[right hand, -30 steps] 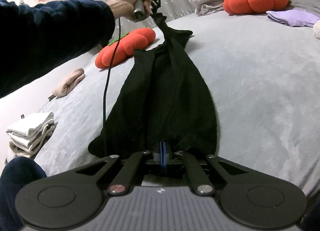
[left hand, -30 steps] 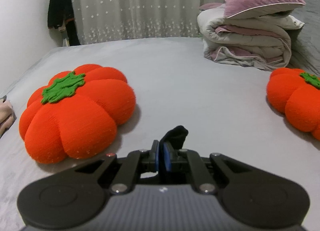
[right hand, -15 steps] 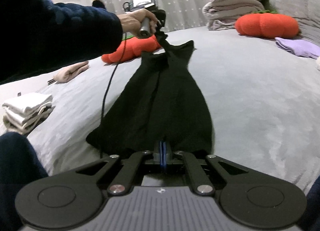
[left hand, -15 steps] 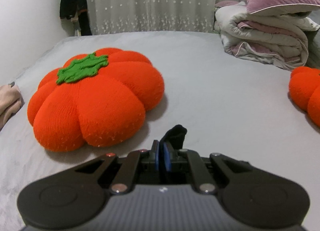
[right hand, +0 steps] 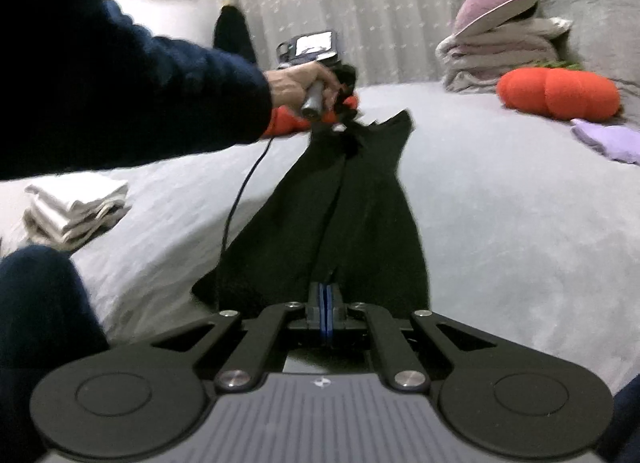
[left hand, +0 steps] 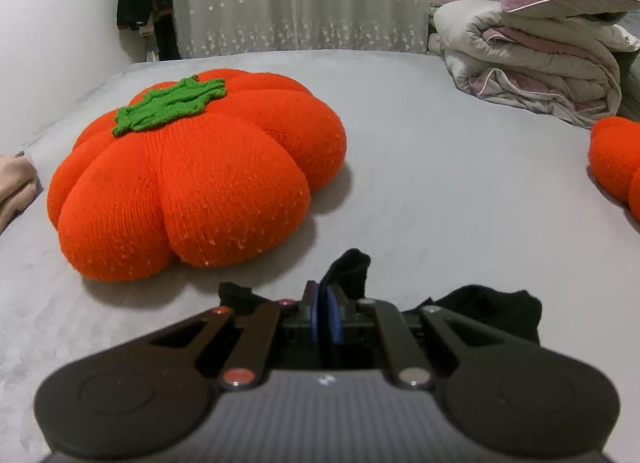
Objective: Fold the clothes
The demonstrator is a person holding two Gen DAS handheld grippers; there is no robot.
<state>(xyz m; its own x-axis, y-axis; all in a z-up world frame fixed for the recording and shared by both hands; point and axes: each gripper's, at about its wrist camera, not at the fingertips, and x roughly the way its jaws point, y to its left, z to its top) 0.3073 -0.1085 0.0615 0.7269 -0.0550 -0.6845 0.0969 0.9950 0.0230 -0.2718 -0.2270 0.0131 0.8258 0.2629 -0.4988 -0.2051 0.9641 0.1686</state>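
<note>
A black garment (right hand: pixel 348 215) lies stretched lengthwise over the grey bed (right hand: pixel 520 223) between my two grippers. My right gripper (right hand: pixel 325 295) is shut on its near edge. In the right wrist view a hand holds my left gripper (right hand: pixel 344 103), which pinches the far end low over the bed. In the left wrist view the left gripper (left hand: pixel 326 303) is shut on a tuft of the black garment (left hand: pixel 352 269), and more black cloth (left hand: pixel 496 311) spreads to the right under it.
An orange pumpkin cushion (left hand: pixel 192 179) lies just ahead-left of the left gripper, a second one (right hand: pixel 556 93) at the far right. Folded quilts and a pillow (left hand: pixel 536 55) are stacked at the back. Folded white clothes (right hand: pixel 76 203) and a purple garment (right hand: pixel 608 139) lie on the bed.
The left gripper has sunk toward the bed and moved forward with the garment's end; the pumpkin cushion looms larger. The right gripper's view has rolled and levelled out.
</note>
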